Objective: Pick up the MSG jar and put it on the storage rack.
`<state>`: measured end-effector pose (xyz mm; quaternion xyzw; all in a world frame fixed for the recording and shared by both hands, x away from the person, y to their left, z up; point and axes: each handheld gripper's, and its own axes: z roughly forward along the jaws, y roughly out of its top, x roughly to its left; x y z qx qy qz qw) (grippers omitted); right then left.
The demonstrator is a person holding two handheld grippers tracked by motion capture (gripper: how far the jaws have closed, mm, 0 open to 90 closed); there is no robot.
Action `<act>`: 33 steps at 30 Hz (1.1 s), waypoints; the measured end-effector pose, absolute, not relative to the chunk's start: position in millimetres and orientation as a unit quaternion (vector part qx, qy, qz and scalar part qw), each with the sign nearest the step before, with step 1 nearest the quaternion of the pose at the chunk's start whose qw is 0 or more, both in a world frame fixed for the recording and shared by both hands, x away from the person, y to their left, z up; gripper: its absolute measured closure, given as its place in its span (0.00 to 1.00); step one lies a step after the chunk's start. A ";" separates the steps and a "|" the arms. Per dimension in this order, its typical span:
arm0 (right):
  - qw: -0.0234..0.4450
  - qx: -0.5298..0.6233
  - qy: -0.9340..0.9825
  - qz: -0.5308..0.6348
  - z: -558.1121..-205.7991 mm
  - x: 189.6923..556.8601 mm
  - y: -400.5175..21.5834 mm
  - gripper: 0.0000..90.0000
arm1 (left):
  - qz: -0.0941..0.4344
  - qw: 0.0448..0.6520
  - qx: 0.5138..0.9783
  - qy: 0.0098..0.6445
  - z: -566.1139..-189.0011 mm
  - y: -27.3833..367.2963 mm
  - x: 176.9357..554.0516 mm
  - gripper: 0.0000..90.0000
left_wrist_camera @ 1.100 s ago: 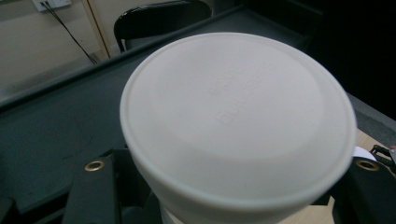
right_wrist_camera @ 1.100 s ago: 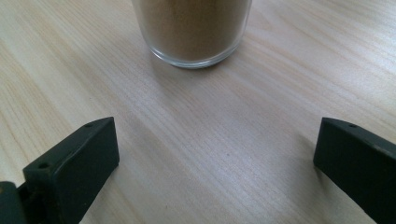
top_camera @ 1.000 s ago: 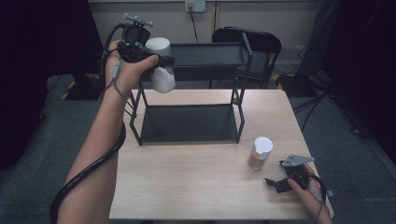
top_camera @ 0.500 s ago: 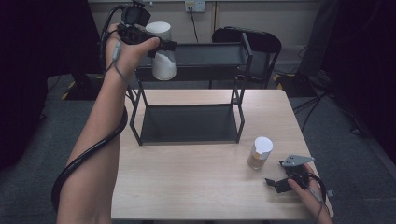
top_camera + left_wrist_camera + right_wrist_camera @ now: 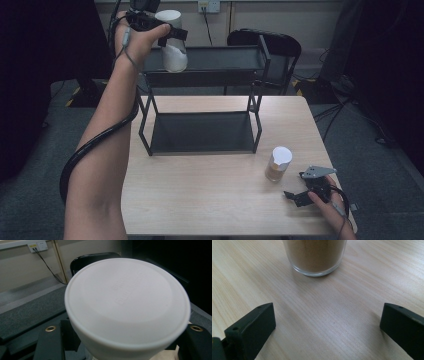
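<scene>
We are holding the left gripper [image 5: 167, 34] high at the far left, over the top tray of the black metal two-tier rack [image 5: 210, 75], its jaws pinching a white-lidded, pale round jar [image 5: 172, 42]. The jar is hanging upright and clear of the tray, not yet resting on anything. In the left gripper view the smooth matte plastic lid [image 5: 127, 305] is sitting wide and round between the two black jaw blocks, with faint embossed lettering on it.

The right gripper [image 5: 306, 192] is resting low at the near right of the desk [image 5: 200, 200], jaws spread with nothing between them. Just beyond it a second jar [image 5: 277, 164] is standing on the pale wood-grain laminate: clear glass wall, brown powdery fill, white lid. In the right gripper view its thick rounded glass base [image 5: 315, 265] is sitting just ahead of the open jaws, apart from them.

Risks, as we are judging them:
- The held jar looks smooth-walled and tapered; a pinch near the lid could let it slide or tip if we are swinging the hand fast.
- The top tray has a raised rim; lowering too early could knock the jar base on that rim and twist it in the jaws.
- Releasing before the base is flat on the tray could topple it off the rack's far or left edge.
- Down on the desk, a careless advance of the right jaws could nudge the glass jar over, as it is tall and narrow.
</scene>
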<state>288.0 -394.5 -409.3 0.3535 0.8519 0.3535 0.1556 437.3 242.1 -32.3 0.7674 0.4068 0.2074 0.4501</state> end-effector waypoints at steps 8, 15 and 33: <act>0.155 0.354 0.852 0.353 -409.3 288.0 -394.5 0.00 | 0.207 0.450 0.761 0.418 -39.4 244.5 457.3 0.39; 0.156 0.354 0.852 0.353 -409.3 288.0 -394.5 0.00 | 0.213 0.451 0.755 0.425 -45.4 245.1 470.1 0.39; 0.155 0.354 0.852 0.353 -409.3 288.0 -394.4 0.00 | 0.224 0.436 0.752 0.442 -58.9 239.1 477.3 0.39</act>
